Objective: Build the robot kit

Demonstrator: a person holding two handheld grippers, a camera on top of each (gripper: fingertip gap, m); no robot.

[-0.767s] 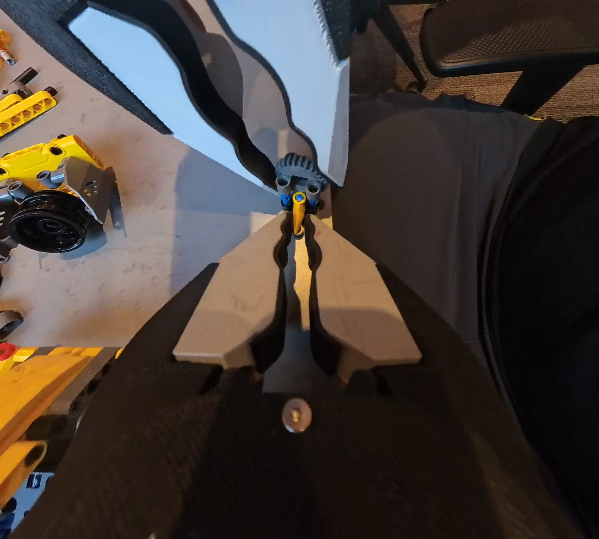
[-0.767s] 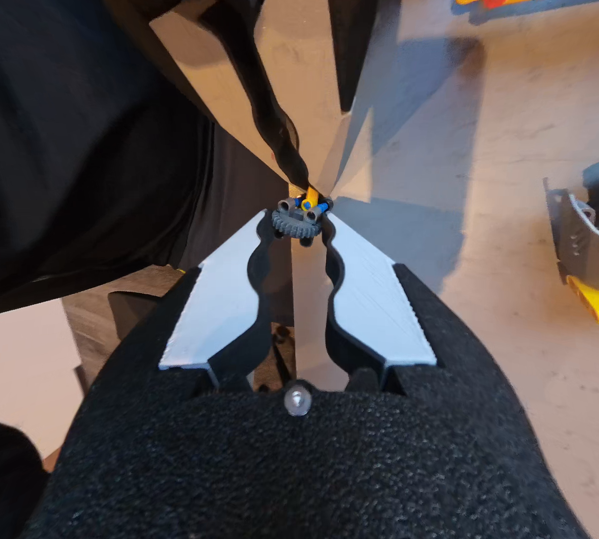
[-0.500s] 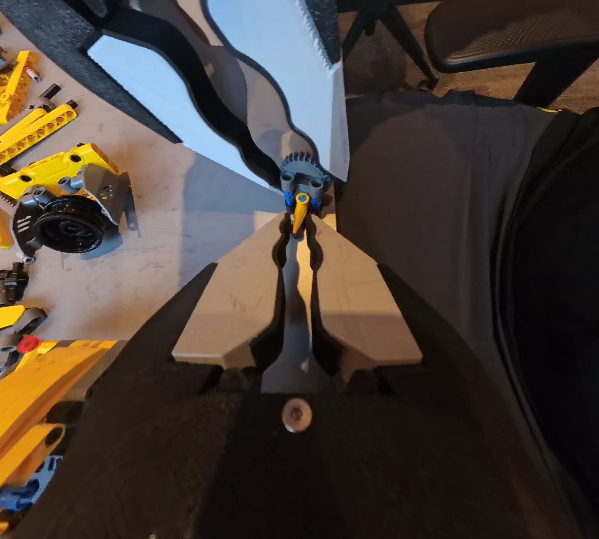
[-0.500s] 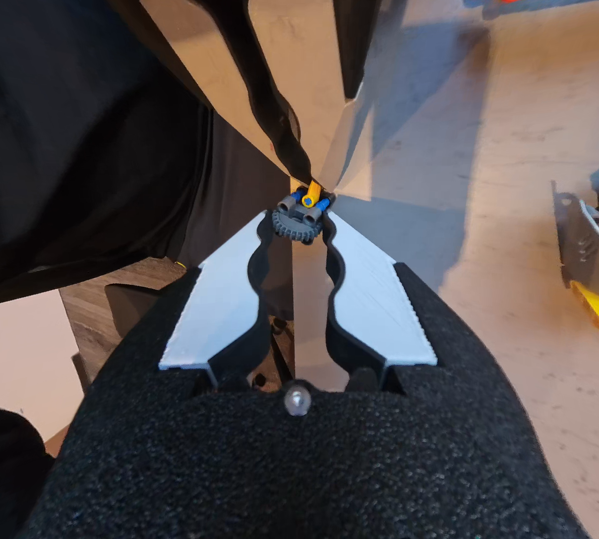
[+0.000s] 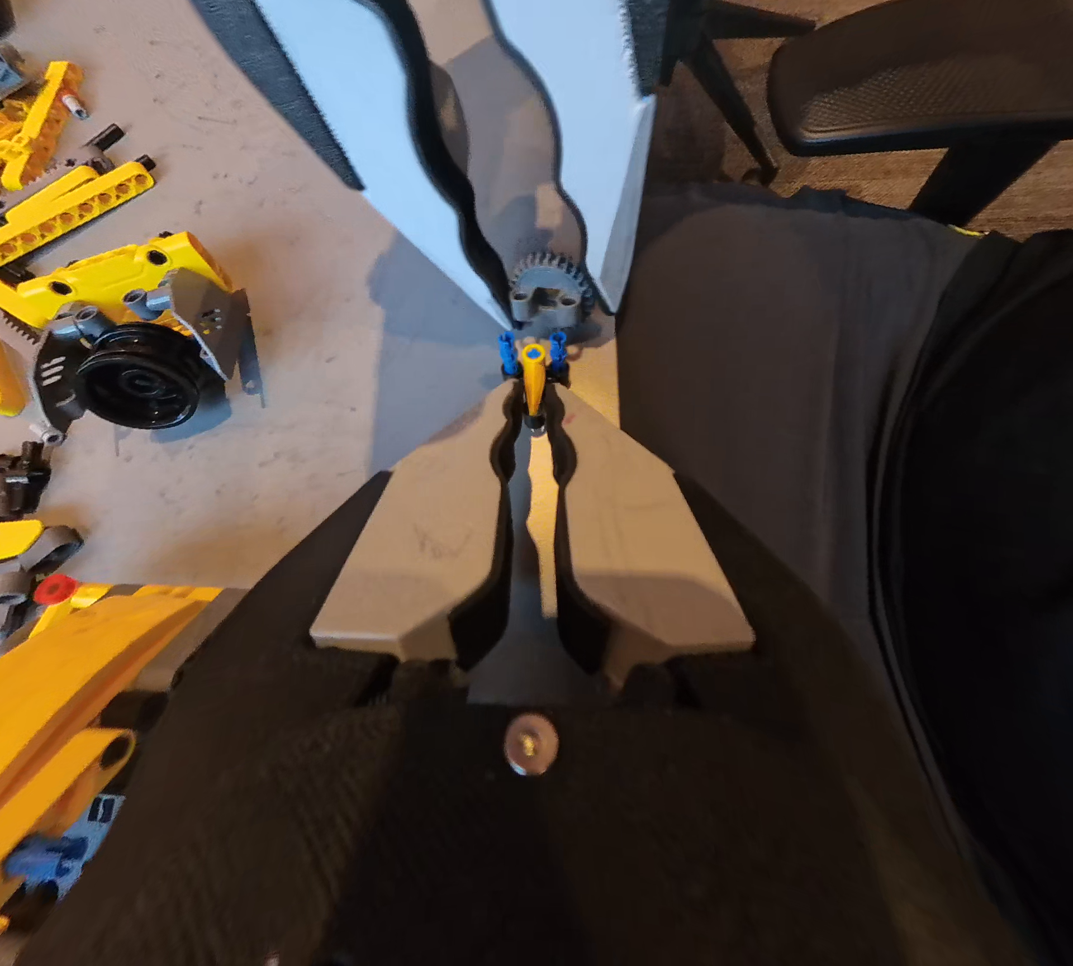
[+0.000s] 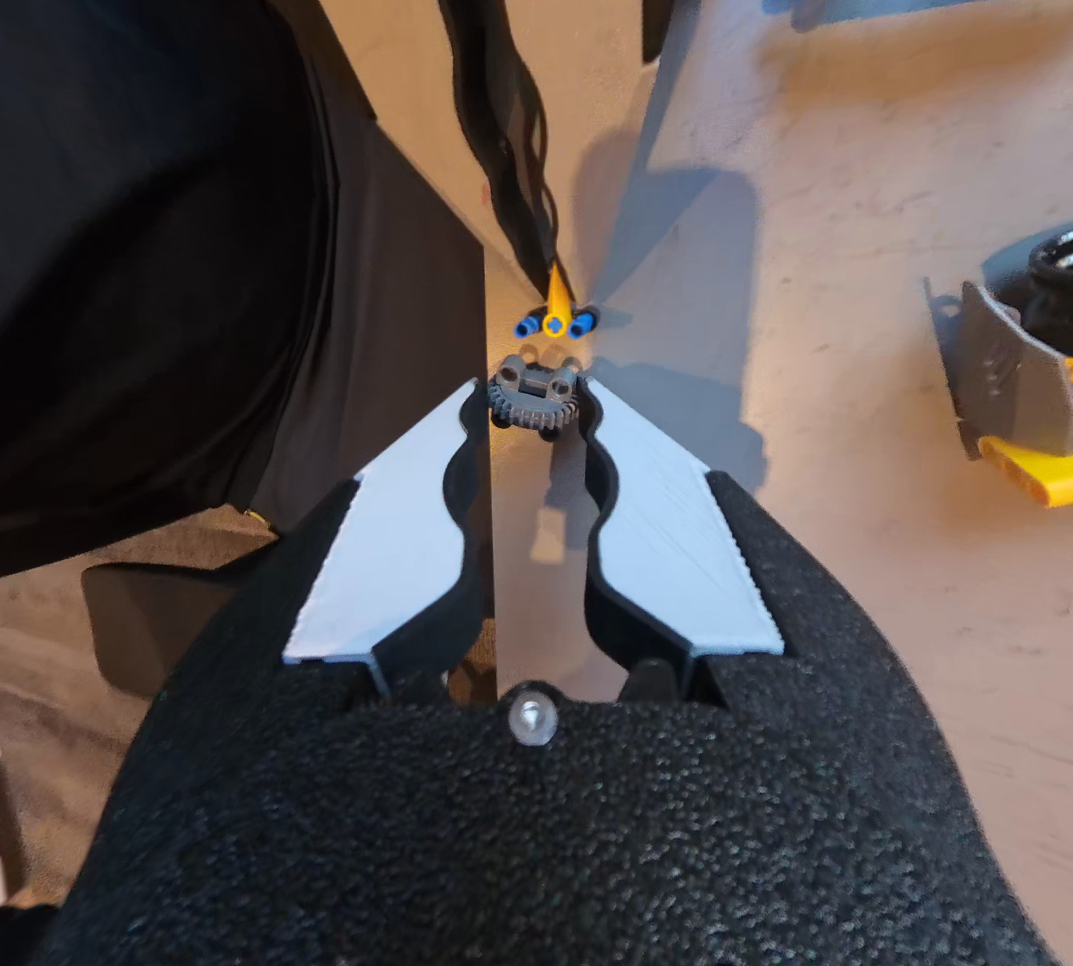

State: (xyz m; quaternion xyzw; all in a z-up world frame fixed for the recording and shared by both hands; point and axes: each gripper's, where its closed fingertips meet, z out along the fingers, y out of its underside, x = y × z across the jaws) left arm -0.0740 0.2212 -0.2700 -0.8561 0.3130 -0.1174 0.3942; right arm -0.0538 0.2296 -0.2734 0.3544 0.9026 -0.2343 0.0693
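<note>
Left wrist view: the left claw (image 5: 533, 404), with matte grey-tan fingers and wavy black inner pads, is pinched narrow on a small yellow axle piece (image 5: 533, 378) flanked by two blue pins (image 5: 507, 355); a black part at its base is too small to make out. Facing it just beyond, the right claw (image 5: 548, 308), pale blue-white with ridged printed edges, grips a grey toothed half-gear piece (image 5: 544, 288). A small gap separates the gear piece from the blue pins.

Right wrist view: the right claw (image 6: 531, 398) clamps the gear piece (image 6: 533, 398) at its two sides, the teeth turned toward the camera and two round holes facing the yellow axle piece (image 6: 556, 314).

Both claws hang over the edge of a pale, scuffed bench (image 5: 249, 474). To the left on it lie yellow holed beams (image 5: 69, 209), a yellow and grey assembly with a glossy black wheel (image 5: 136, 384), and a large yellow model (image 5: 69, 665) cut off by the frame. Right of the edge are dark clothing (image 5: 784, 416) and a black mesh chair (image 5: 929, 79) on a wood floor.
</note>
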